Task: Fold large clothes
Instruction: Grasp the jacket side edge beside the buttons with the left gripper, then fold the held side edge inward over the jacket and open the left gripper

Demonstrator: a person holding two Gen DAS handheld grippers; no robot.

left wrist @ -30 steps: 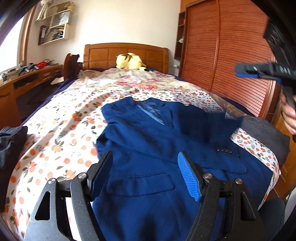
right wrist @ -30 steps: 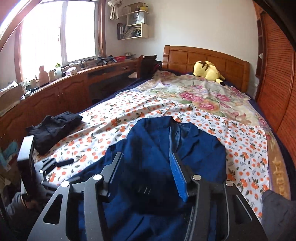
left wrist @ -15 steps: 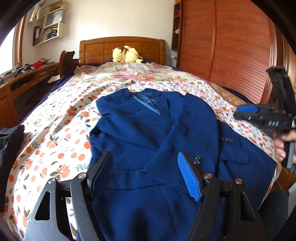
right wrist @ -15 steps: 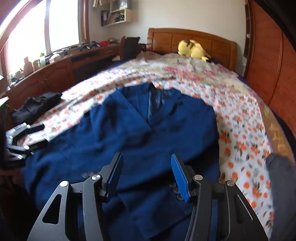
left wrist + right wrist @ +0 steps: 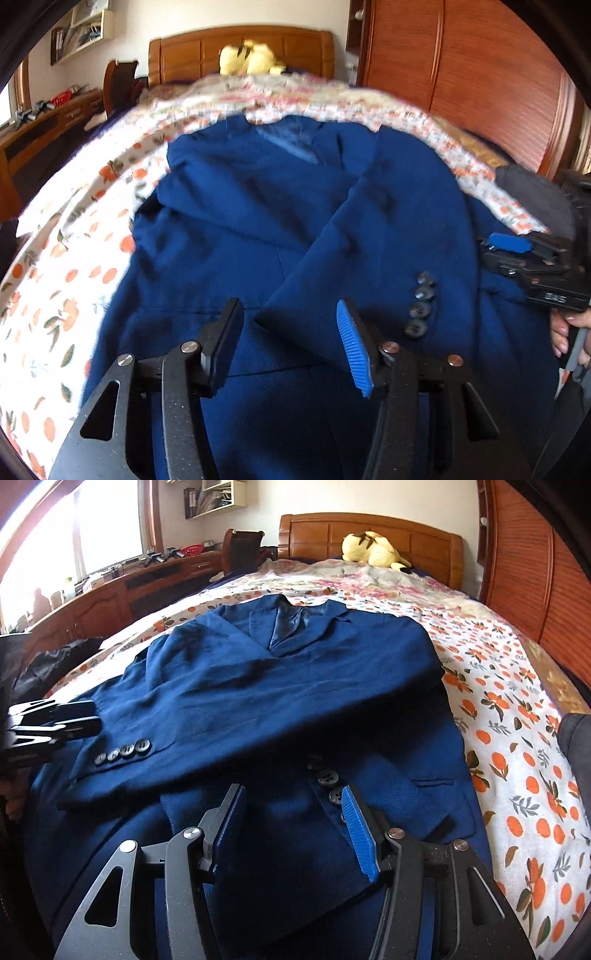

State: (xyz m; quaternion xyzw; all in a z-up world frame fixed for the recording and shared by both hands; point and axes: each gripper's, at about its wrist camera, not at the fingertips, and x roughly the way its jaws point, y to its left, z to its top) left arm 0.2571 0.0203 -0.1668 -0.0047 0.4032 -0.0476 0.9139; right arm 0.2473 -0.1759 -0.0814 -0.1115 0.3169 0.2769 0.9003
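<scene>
A dark blue jacket (image 5: 280,701) lies face up on the bed (image 5: 517,738), on a white sheet printed with oranges, its collar toward the wooden headboard (image 5: 369,531). One sleeve (image 5: 184,746) is folded across the front of the jacket and ends in a cuff with four grey buttons (image 5: 123,751) in a row (the left wrist view shows the same buttons, blurred).

The left gripper (image 5: 291,343) hangs just over the lower front of the jacket, pointing down at it. Its jaws have just been closing, but they stand apart, and the edge of the folded sleeve (image 5: 369,240) lies under the gap between them; the pads do not press on the cloth. In the right wrist view this gripper (image 5: 70,720) shows at the left edge, close to the cuff.

The right gripper (image 5: 291,823) is also low over the jacket, near the front buttons (image 5: 328,777). Its jaws are apart with only flat cloth below them, nothing clamped. In the left wrist view it (image 5: 517,251) shows at the right edge, and a hand (image 5: 569,332) holds its handle.

A yellow plush toy (image 5: 373,550) rests against the headboard. A dark bundle of clothing (image 5: 55,661) lies at the left side of the bed, near a wooden bench (image 5: 110,590) under the window. A wooden wardrobe (image 5: 480,74) stands at the right of the bed.
</scene>
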